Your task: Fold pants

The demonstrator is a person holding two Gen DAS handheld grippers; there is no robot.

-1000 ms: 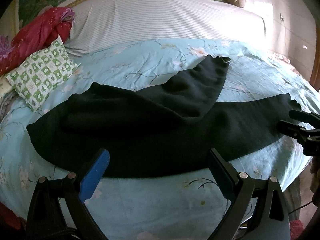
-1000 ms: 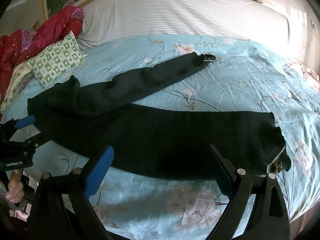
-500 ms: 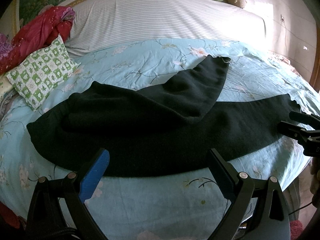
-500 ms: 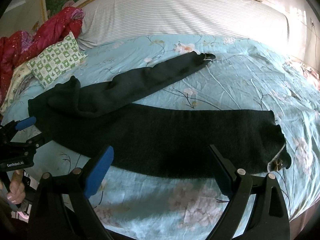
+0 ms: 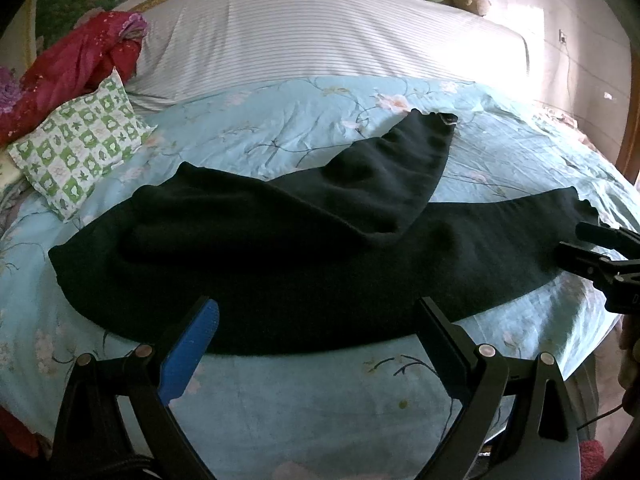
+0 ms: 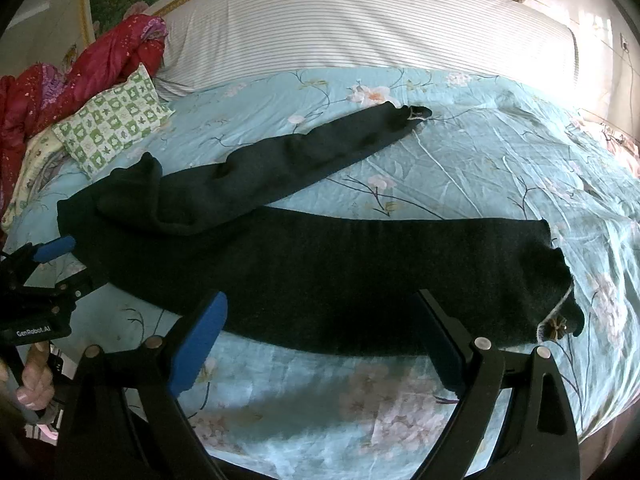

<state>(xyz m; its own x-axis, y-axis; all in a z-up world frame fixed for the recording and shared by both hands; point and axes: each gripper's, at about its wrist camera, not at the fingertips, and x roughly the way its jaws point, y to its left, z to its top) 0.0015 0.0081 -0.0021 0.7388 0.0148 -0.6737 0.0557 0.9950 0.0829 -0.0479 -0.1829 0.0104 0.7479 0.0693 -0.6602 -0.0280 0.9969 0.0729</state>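
Black pants on blue floral quilt, long axis running left-right across my view, far leg splayed away toward striped mattress.

My left gripper near waist end, right gripper near cuff end. Both jaws spread wide, holding nothing.

Only writing I read: "GenRobot.AI" on left gripper body.
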